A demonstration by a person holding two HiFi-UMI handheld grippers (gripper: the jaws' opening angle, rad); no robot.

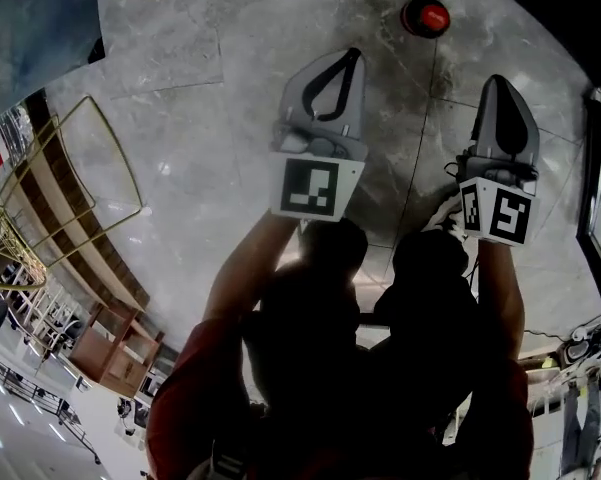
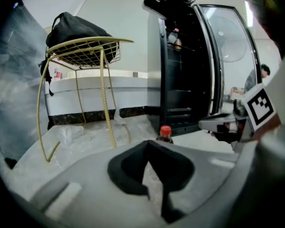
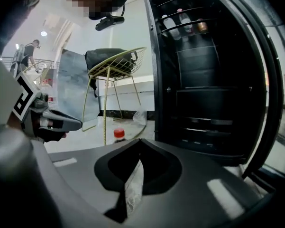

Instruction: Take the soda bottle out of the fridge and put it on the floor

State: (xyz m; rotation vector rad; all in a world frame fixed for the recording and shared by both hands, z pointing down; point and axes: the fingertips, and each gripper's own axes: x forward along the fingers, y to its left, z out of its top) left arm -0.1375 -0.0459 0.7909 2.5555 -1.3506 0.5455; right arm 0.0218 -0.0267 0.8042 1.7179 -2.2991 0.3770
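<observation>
Standing upright on the floor (image 1: 230, 118) just ahead of the fingers (image 2: 125, 172), the soda bottle (image 1: 425, 16) appears delivered. Left gripper (image 1: 353, 58) and right gripper (image 1: 496, 81) are clenched empty, judged to have nothing left to carry.

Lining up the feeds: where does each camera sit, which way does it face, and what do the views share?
Head view: on the person's head, looking steeply down at the floor; shows both arms, left gripper, right gripper.
Left gripper view: on the left gripper, along its shut jaws toward the fridge and chair; right gripper at right.
Right gripper view: on the right gripper, facing the open fridge; left gripper at left.
Shared: all three show the bottle on the floor.
</observation>
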